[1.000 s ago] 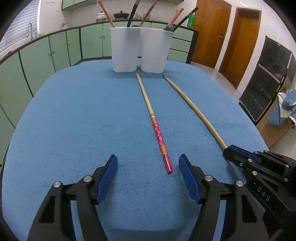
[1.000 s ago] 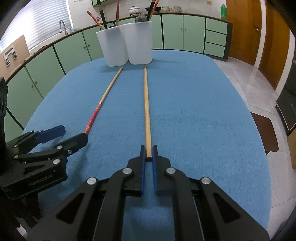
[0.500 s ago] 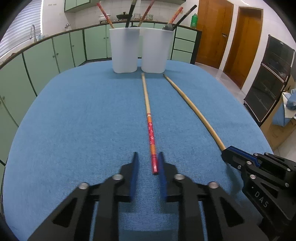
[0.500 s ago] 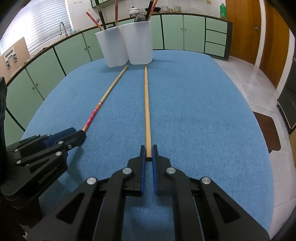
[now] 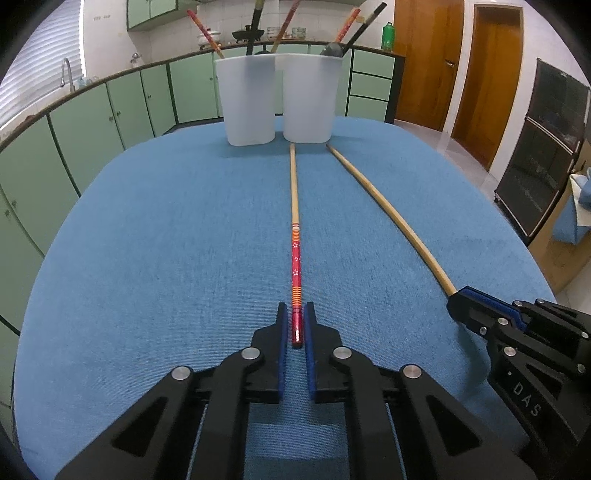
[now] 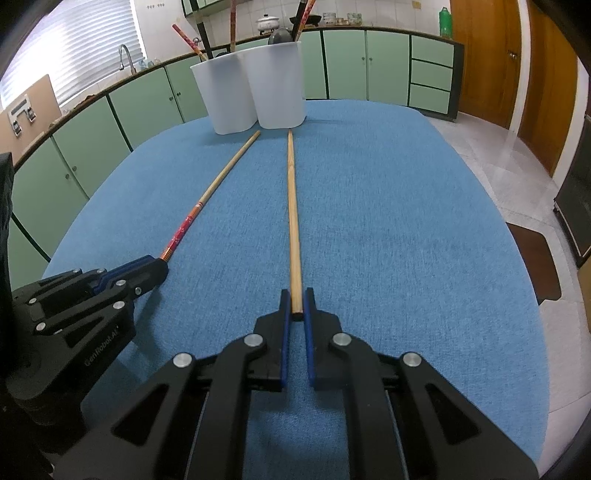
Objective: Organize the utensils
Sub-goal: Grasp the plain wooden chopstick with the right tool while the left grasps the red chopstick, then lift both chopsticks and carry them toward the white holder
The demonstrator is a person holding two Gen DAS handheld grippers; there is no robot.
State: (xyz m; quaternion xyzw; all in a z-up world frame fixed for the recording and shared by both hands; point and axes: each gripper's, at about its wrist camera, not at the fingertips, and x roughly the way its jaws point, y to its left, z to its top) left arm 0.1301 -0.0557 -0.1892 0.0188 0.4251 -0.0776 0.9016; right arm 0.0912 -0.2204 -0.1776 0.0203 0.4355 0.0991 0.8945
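On the blue-covered bench [image 5: 155, 280], two long chopsticks lie side by side, running from the near edge toward a pair of white tubs at the far end. At the near end of each stick sits one tool.

From the left wrist view, the left tool [image 5: 296, 325] has its blue pads pressed in on the red end of the red-handled chopstick [image 5: 295, 243], so the jaws stand almost fully closed with only the stick's width between them. That stick's red, flower-patterned handle gives way to orange bands and then bare wood, and its far tip stops just short of the right white tub [image 5: 309, 99]. The stick lies flat on the cloth.

From the right wrist view, the right tool [image 6: 296, 308] is likewise pinched down on the butt end of the plain wooden chopstick [image 6: 293, 206], jaws nearly closed about it. This stick also lies flat on the bench, its thin tip pointing at the base of the right white tub, close to it but not touching as far as can be seen.

The left white tub [image 5: 245, 103] stands touching or just beside its neighbour. Both hold upright utensils [image 5: 255, 22]: red-patterned chopsticks, dark handles, and a dark ladle in the right one.

Green cabinets [image 5: 110, 110] curve round behind the bench, with a sink tap [image 5: 66, 70] at far left and wooden doors [image 5: 428, 62] at right.
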